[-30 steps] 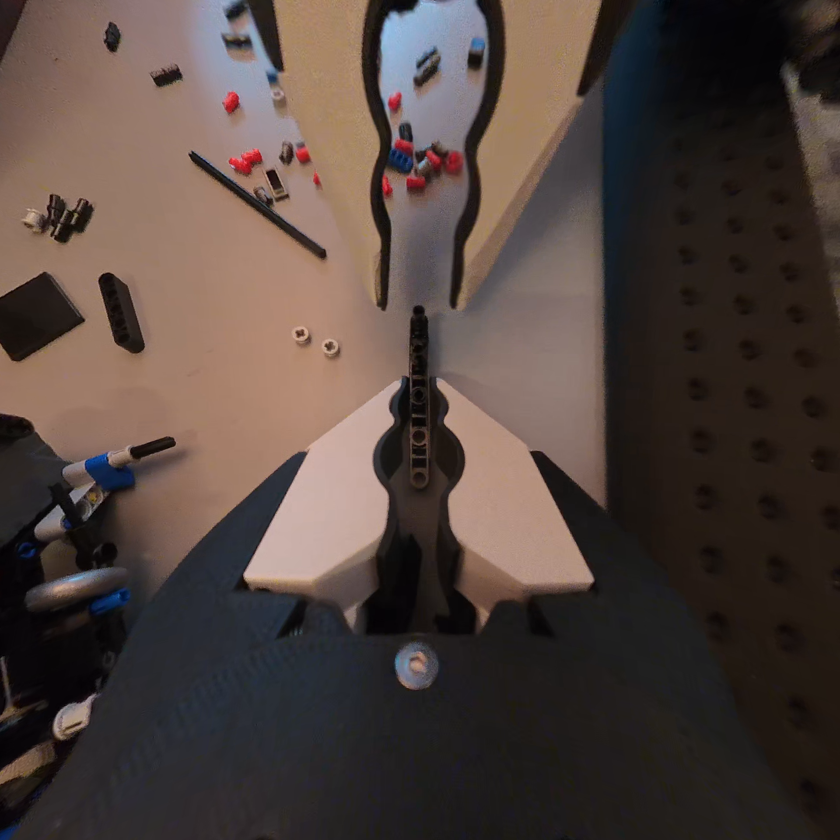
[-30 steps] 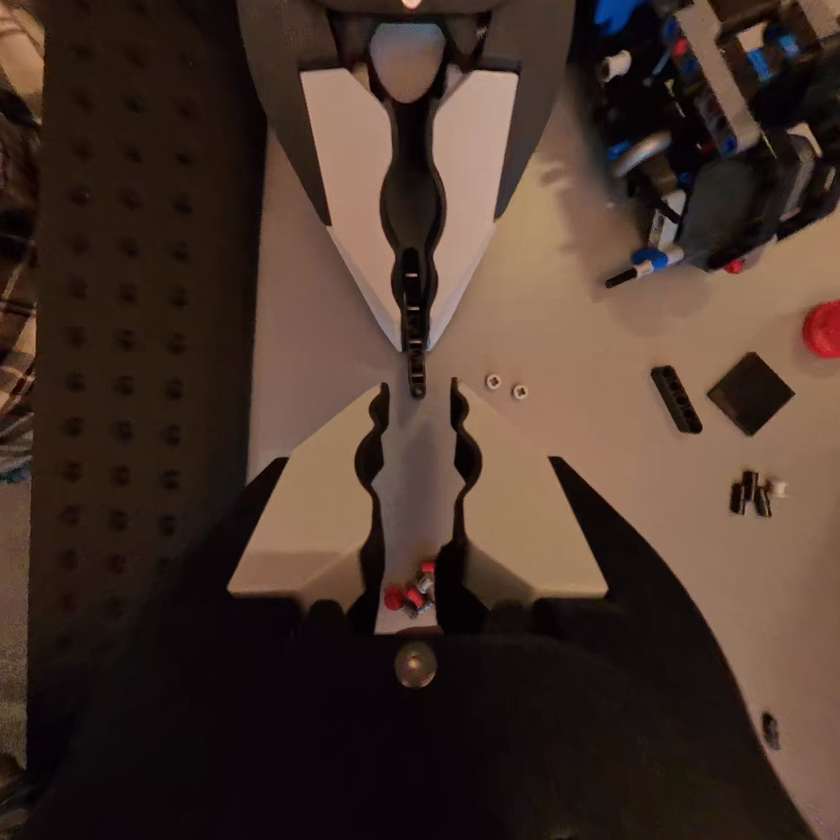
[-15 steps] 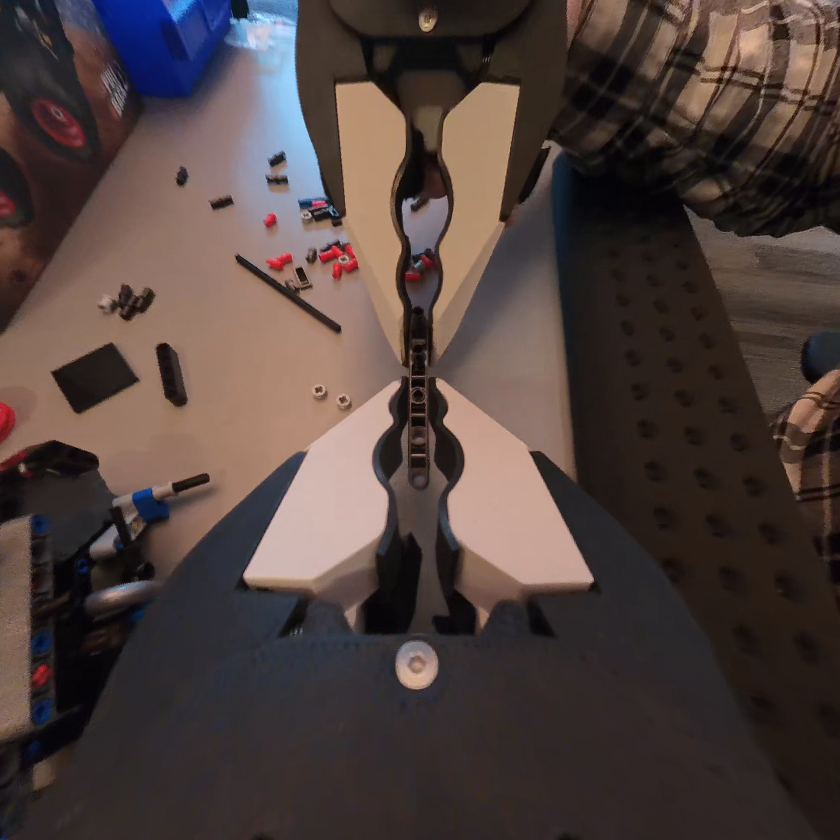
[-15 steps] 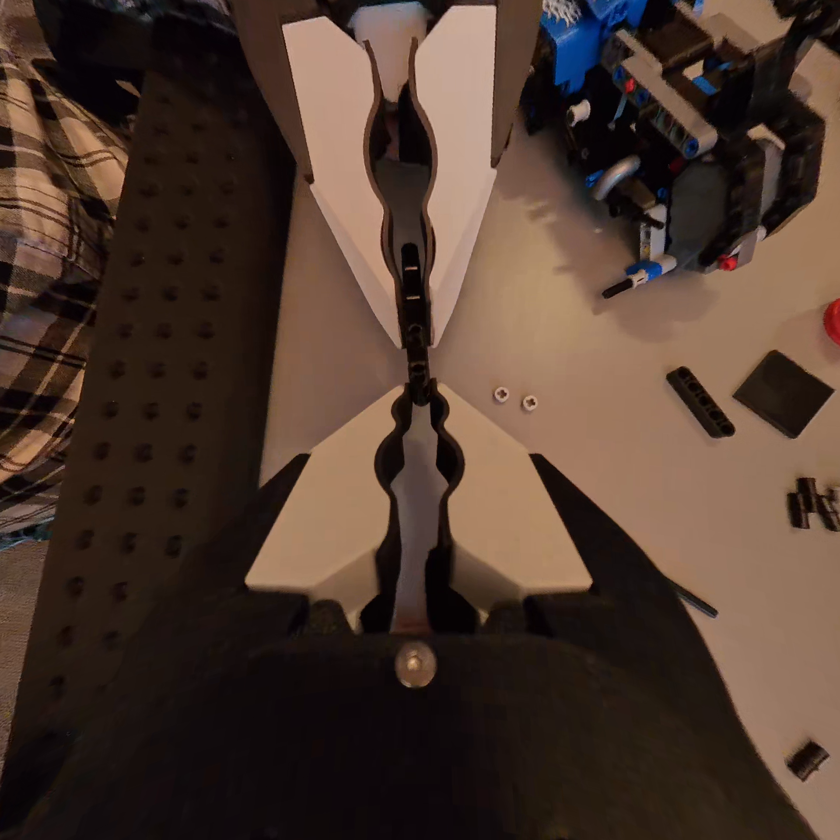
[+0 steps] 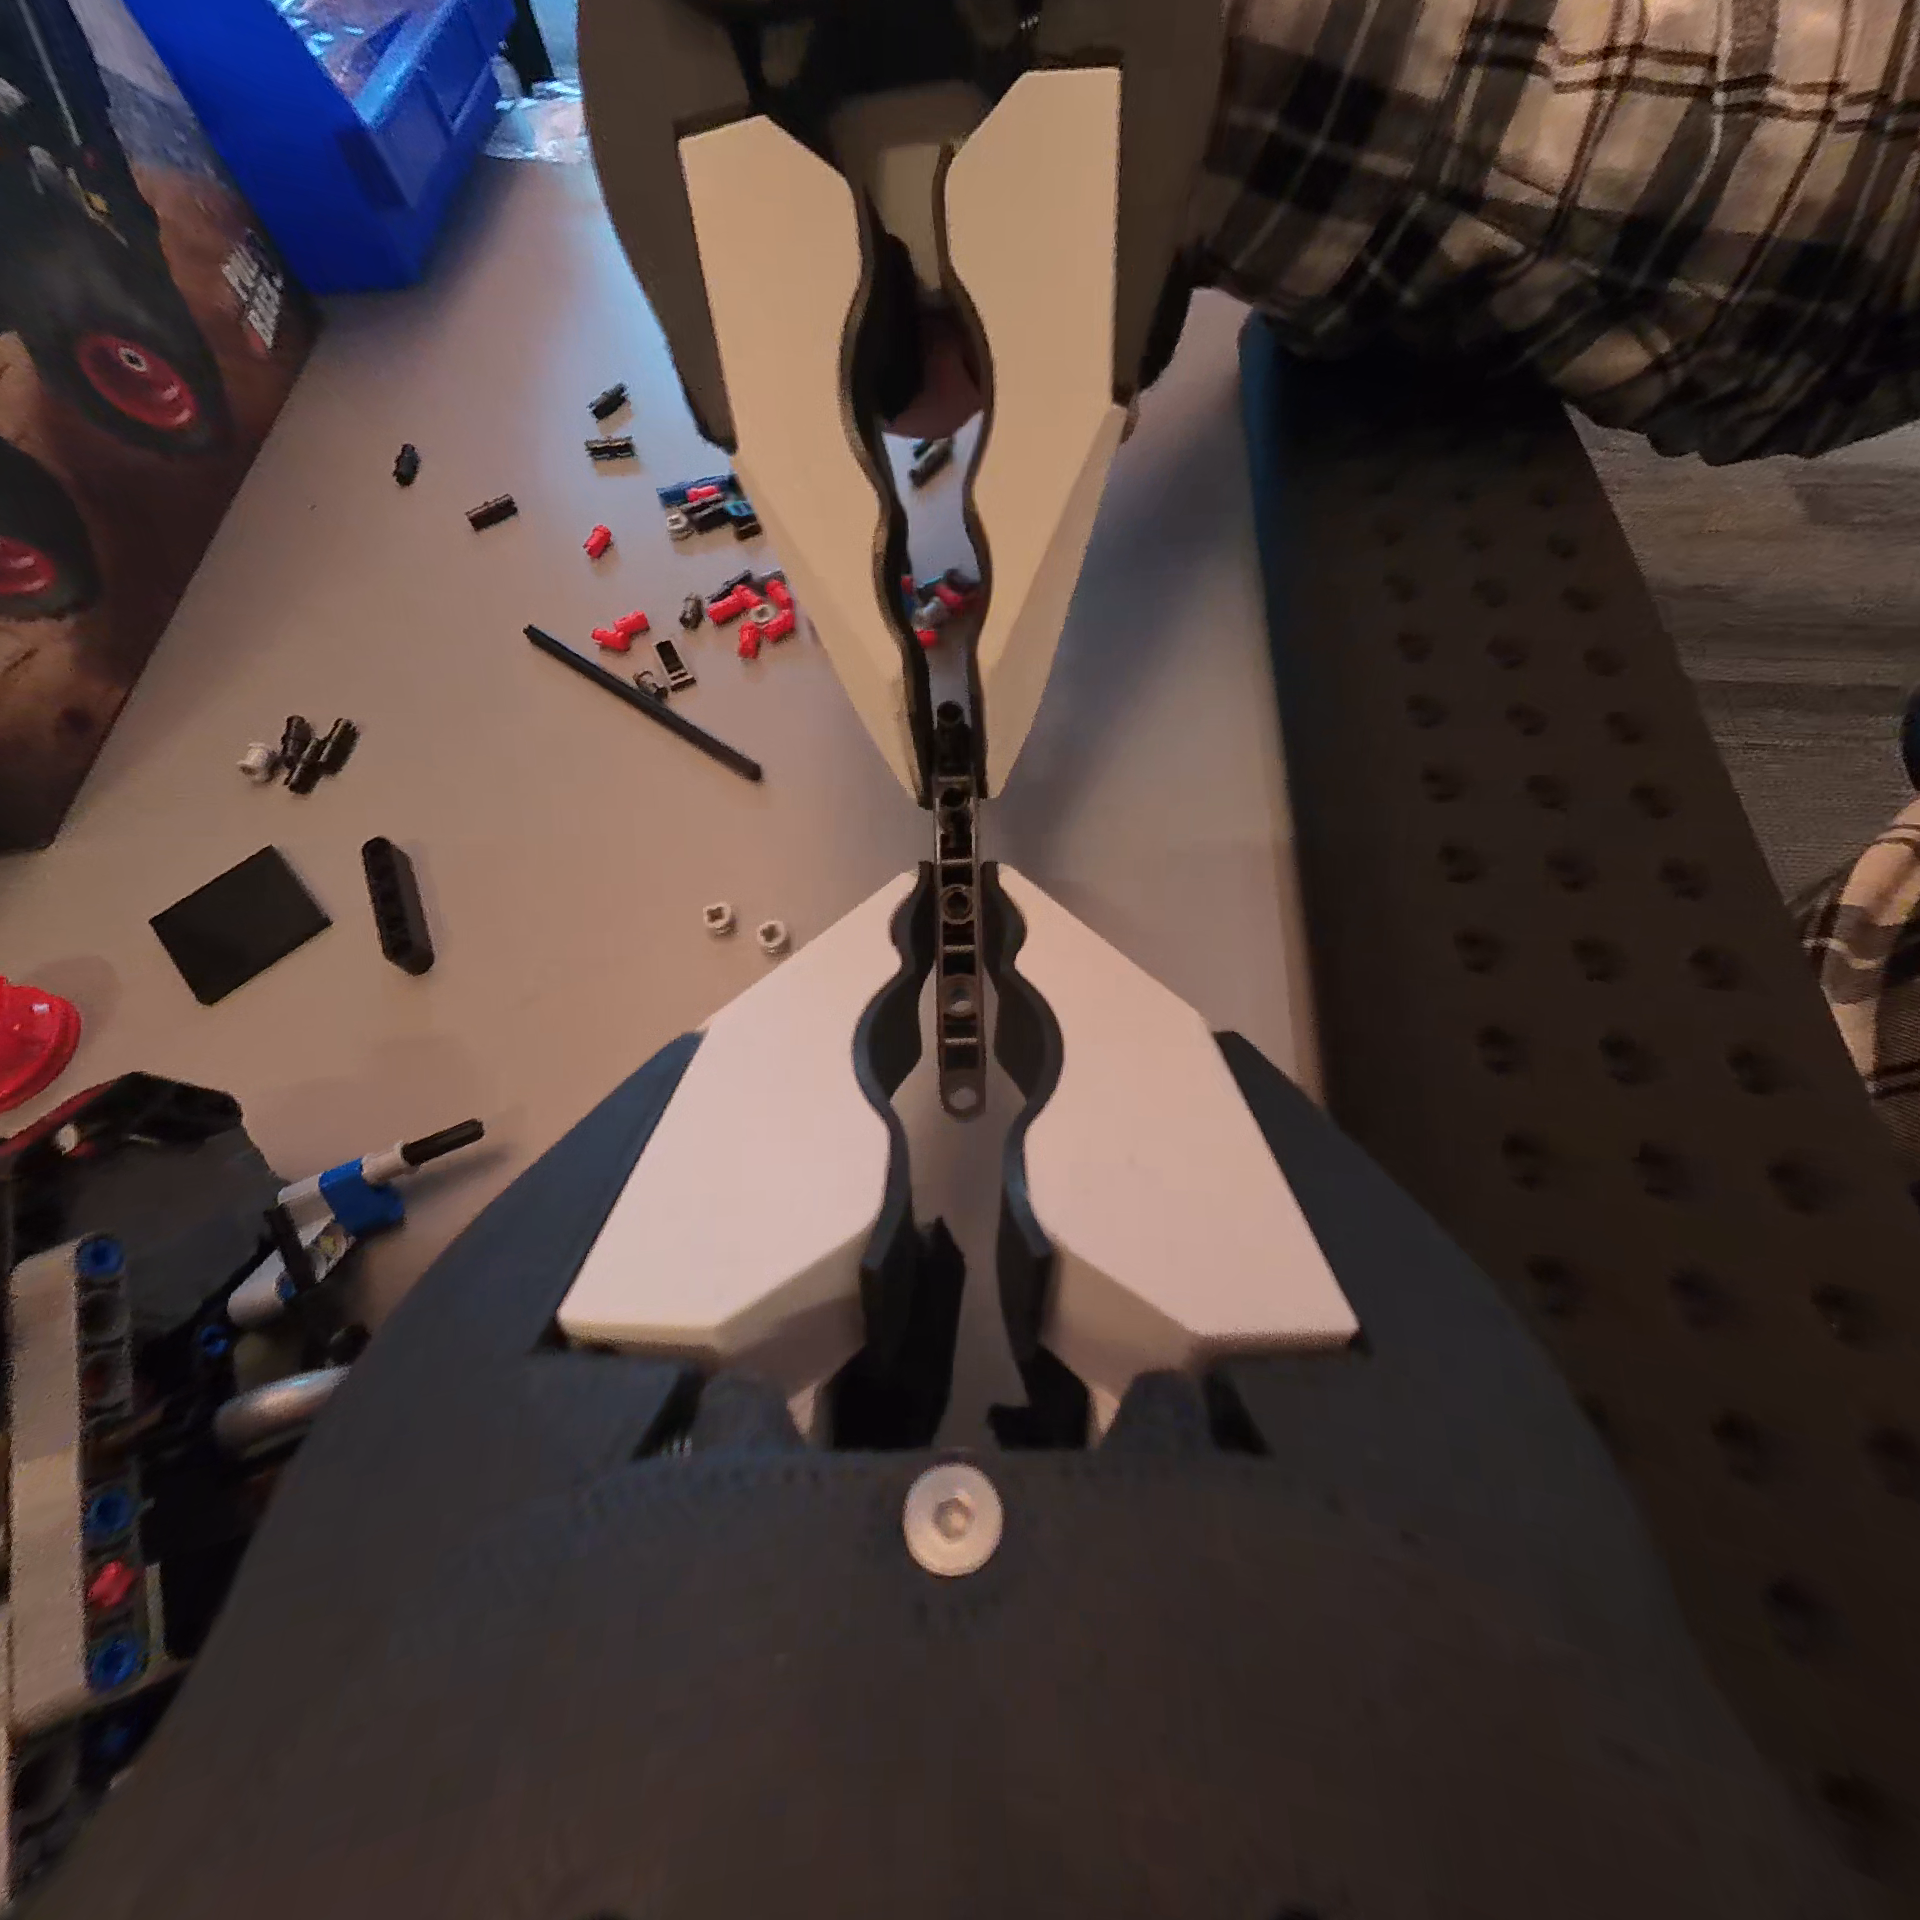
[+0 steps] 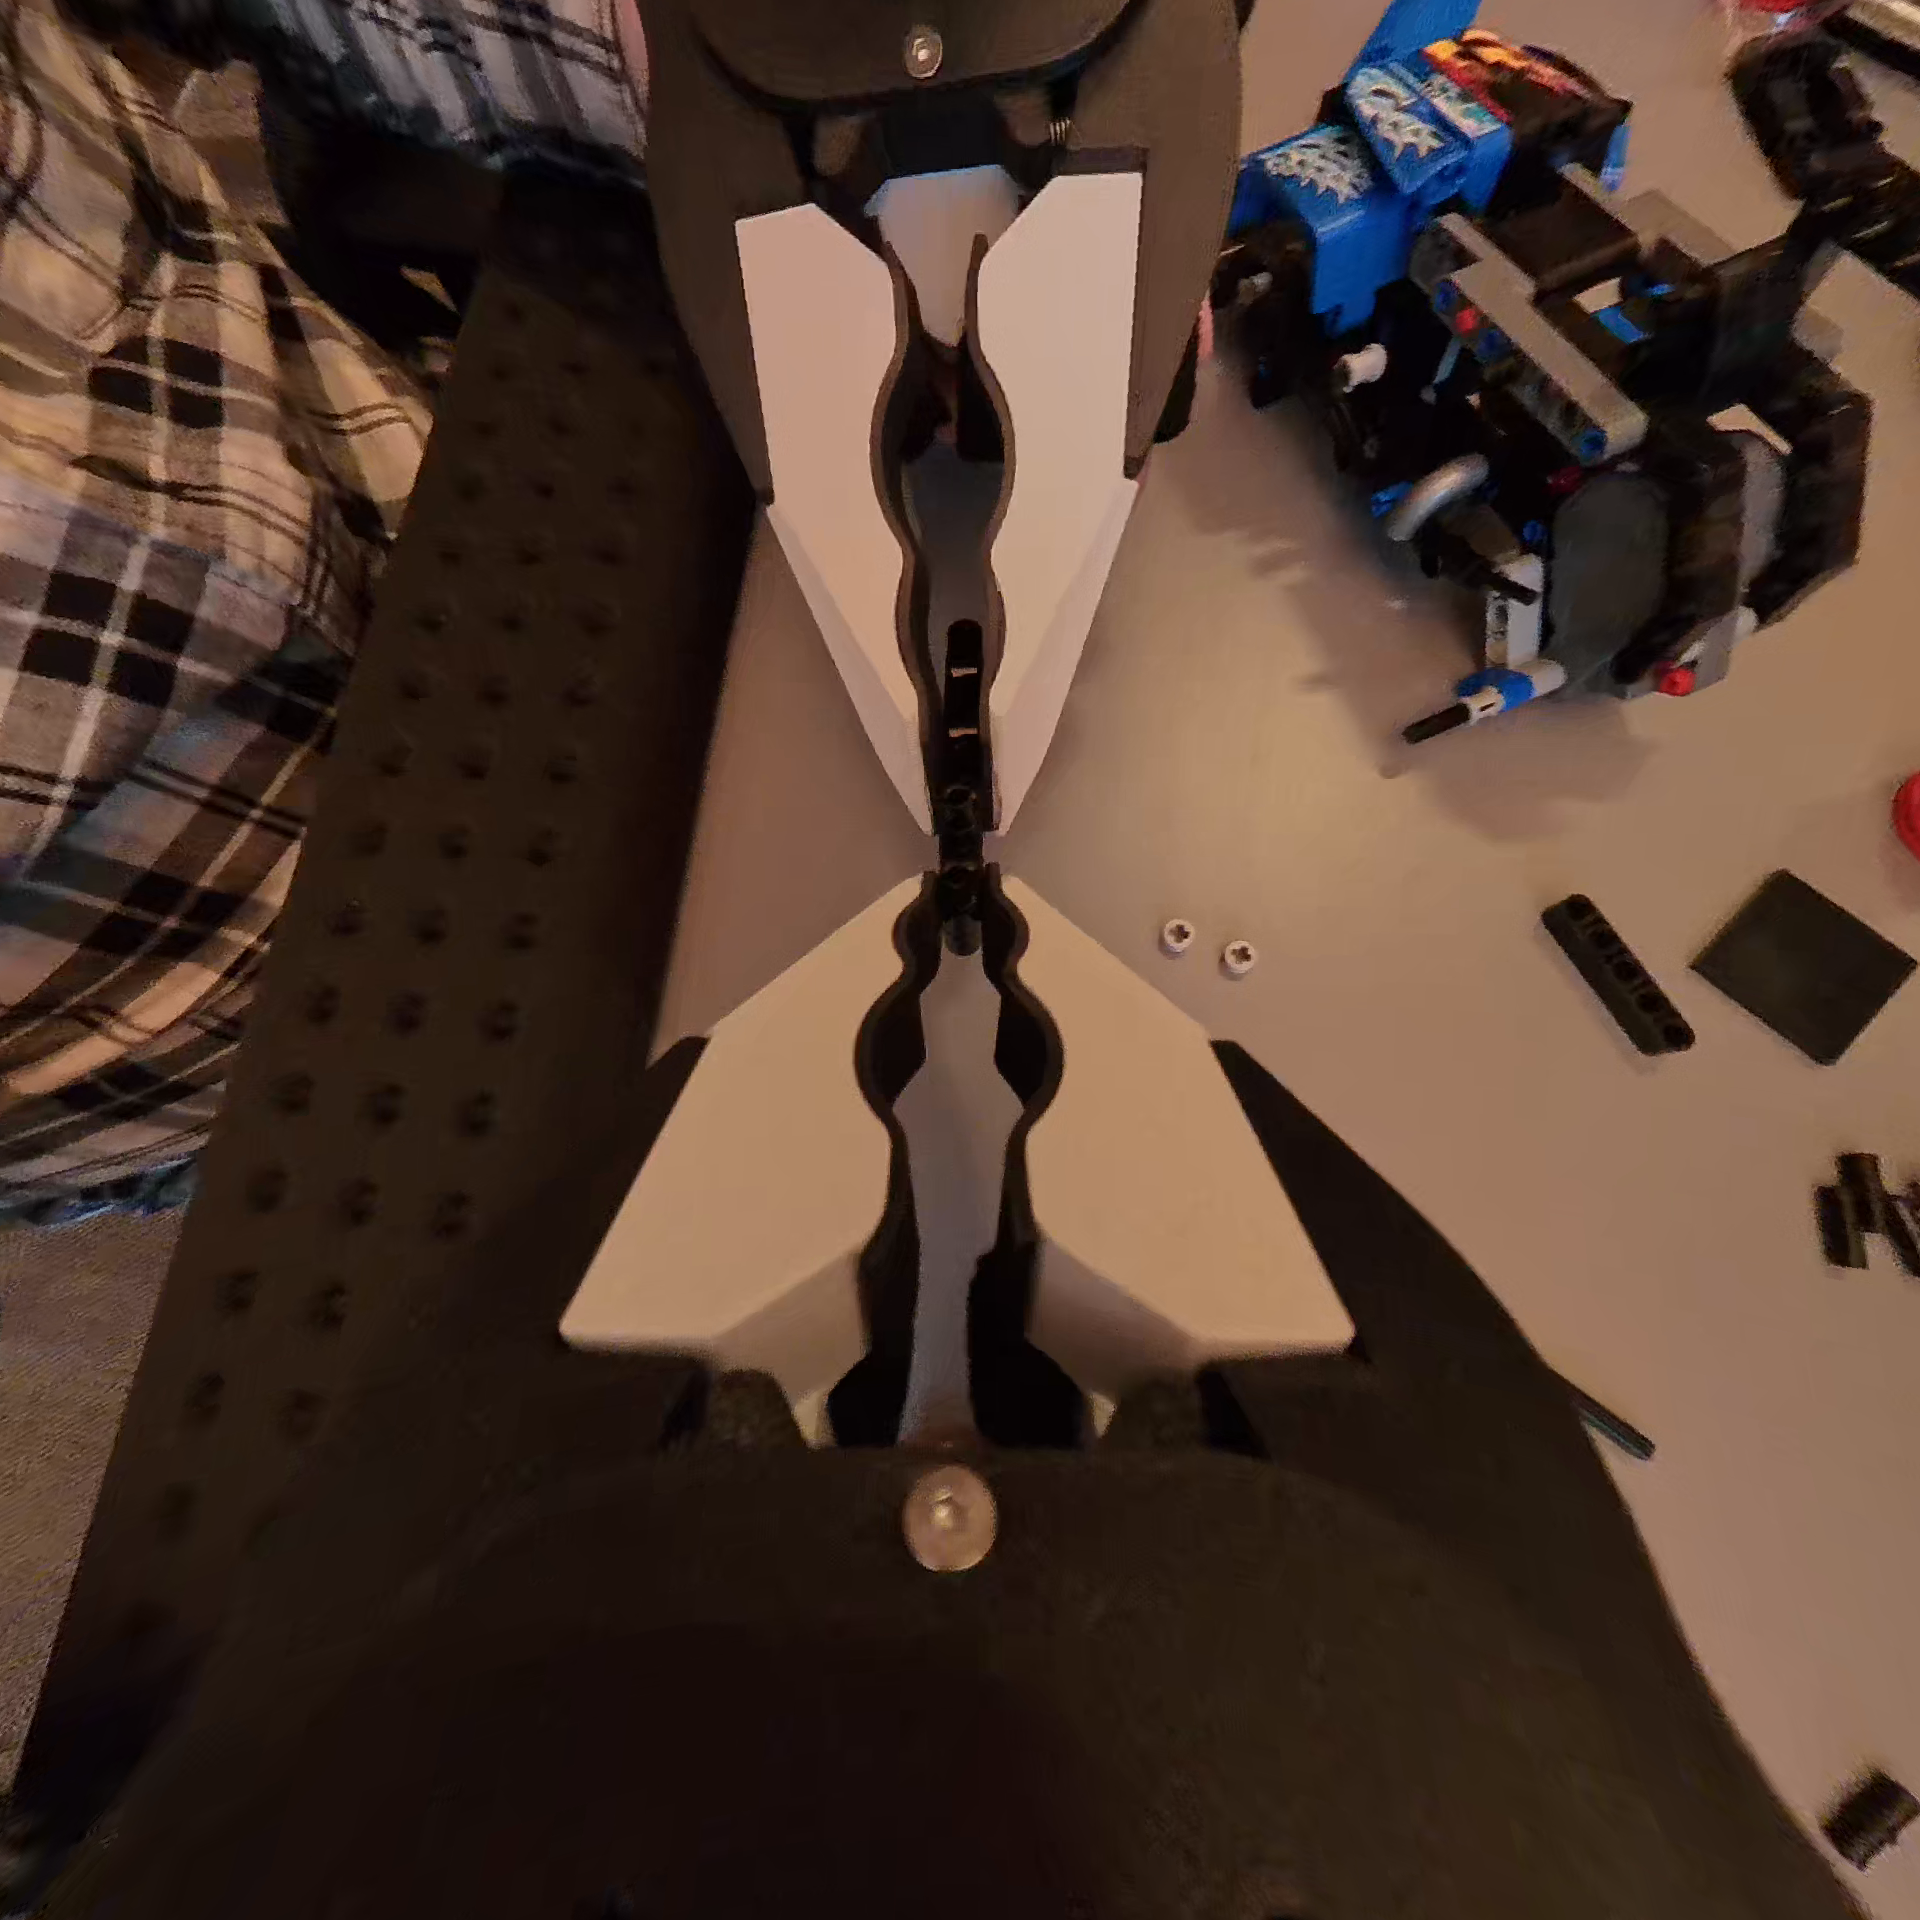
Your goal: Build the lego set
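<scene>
A thin dark grey beam (image 5: 958,997) with a row of holes is held in the air between the two grippers, which face each other tip to tip. My left gripper (image 5: 958,883) is shut on the beam's near half. My right gripper (image 6: 961,899) is shut on a black pin (image 6: 961,920) at the beam's far end. In the left wrist view the right gripper (image 5: 951,784) comes in from the top. In the right wrist view the left gripper (image 6: 961,821) comes in from the top with the beam (image 6: 961,686) edge-on.
A partly built blue, grey and black model (image 6: 1558,468) stands on the table. Loose parts lie around: a short black beam (image 5: 397,920), a black panel (image 5: 239,923), two white bushes (image 5: 743,925), a long black axle (image 5: 639,701), small red pieces (image 5: 743,613). A dark perforated surface (image 5: 1558,935) runs alongside. The grippers are tip to tip, or close to it. Both grippers' tips are roughly 12 cm from the long black axle (image 5: 639,701).
My right gripper was open in front of the beam's tip and has shut on it. Both grippers have risen, and more of the table shows. My left gripper keeps its grip.
</scene>
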The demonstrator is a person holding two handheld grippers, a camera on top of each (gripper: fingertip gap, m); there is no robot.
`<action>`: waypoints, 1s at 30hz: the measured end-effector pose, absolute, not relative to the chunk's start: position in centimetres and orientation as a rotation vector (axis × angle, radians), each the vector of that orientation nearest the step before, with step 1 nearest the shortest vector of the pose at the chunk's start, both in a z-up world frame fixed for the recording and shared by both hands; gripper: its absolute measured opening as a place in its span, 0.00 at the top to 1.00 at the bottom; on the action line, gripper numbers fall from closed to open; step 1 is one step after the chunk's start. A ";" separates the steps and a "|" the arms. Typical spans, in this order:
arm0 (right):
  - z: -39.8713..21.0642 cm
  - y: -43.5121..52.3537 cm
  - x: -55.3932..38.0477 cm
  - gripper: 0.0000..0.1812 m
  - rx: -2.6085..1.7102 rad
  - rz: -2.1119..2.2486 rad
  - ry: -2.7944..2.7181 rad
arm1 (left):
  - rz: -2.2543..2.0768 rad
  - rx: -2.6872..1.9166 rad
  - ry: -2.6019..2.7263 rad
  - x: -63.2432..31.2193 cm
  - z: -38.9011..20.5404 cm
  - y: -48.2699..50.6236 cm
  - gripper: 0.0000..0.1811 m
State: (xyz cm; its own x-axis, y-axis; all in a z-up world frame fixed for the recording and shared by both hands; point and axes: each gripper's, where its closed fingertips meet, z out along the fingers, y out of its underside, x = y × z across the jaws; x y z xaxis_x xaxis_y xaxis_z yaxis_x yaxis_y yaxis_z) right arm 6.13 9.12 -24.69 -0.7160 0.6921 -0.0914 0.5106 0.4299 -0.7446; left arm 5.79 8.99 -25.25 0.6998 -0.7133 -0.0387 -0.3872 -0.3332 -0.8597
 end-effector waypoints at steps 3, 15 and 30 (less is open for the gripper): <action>-24.7 9.3 6.1 0.97 -1.069 1.213 -2.442 | -0.380 -1.947 0.878 5.9 -25.3 9.1 0.96; -21.9 10.9 4.7 0.90 -0.921 0.996 -2.226 | -0.719 -1.909 0.581 4.7 -22.4 9.3 0.97; -19.4 10.1 4.5 0.97 -1.311 1.677 -1.993 | -0.238 -1.783 0.682 3.2 -20.9 10.7 0.80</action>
State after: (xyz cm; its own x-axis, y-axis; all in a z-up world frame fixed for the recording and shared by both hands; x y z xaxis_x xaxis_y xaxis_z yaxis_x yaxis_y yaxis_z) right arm 4.49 10.15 -19.43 -0.5755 0.7355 -0.3575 0.4781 -0.0520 -0.8768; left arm 3.15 10.67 -20.88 0.8102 -0.5582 -0.1786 -0.3261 -0.1762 -0.9288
